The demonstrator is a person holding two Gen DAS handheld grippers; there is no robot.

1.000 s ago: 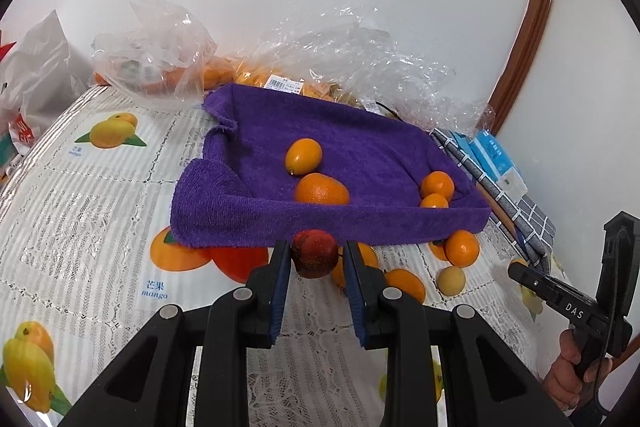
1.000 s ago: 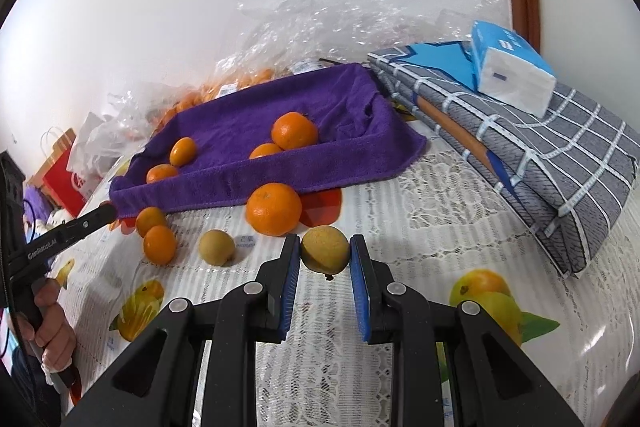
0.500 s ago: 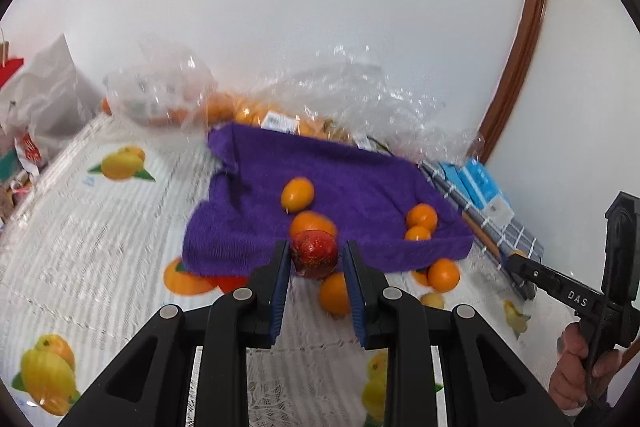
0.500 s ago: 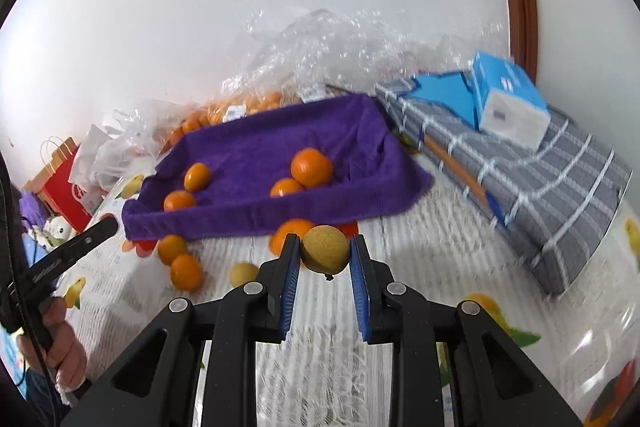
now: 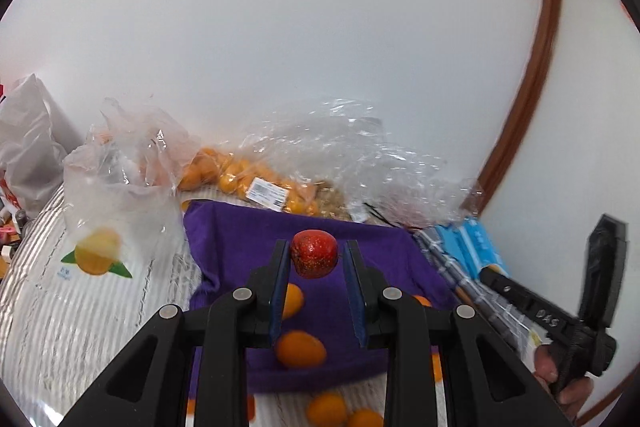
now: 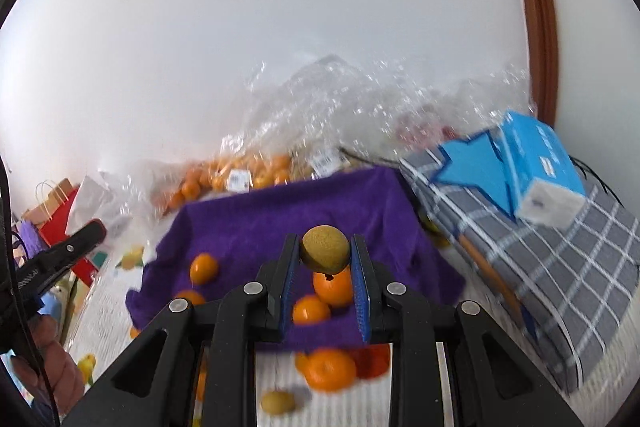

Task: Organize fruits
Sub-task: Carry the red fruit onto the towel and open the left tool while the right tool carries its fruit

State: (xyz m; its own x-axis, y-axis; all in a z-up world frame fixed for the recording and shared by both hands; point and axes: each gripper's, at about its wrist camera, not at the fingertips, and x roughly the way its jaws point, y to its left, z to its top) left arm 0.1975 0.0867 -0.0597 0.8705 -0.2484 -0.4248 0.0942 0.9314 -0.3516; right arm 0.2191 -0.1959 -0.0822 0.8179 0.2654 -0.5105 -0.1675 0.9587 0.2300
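My left gripper point(image 5: 314, 254) is shut on a small red fruit point(image 5: 314, 253) and holds it in the air above the purple towel-lined tray point(image 5: 244, 239). My right gripper point(image 6: 325, 253) is shut on a yellow-brown fruit point(image 6: 325, 247), also raised over the same purple tray point(image 6: 256, 223). Several oranges point(image 5: 299, 348) lie in the tray, and more oranges point(image 6: 330, 367) with one yellowish fruit point(image 6: 277, 401) lie on the tablecloth in front of it. Each view shows the other gripper at its edge, held by a hand point(image 5: 564, 387).
Clear plastic bags with many small oranges point(image 5: 248, 183) are piled behind the tray against the white wall. A folded grey checked cloth point(image 6: 560, 267) with a blue tissue pack point(image 6: 536, 167) lies to the right. Paper and plastic bags point(image 6: 60, 211) stand at the left.
Both grippers have lifted with their fruits and moved forward from the tablecloth to above the purple tray. The loose oranges on the cloth now lie lower in both views.
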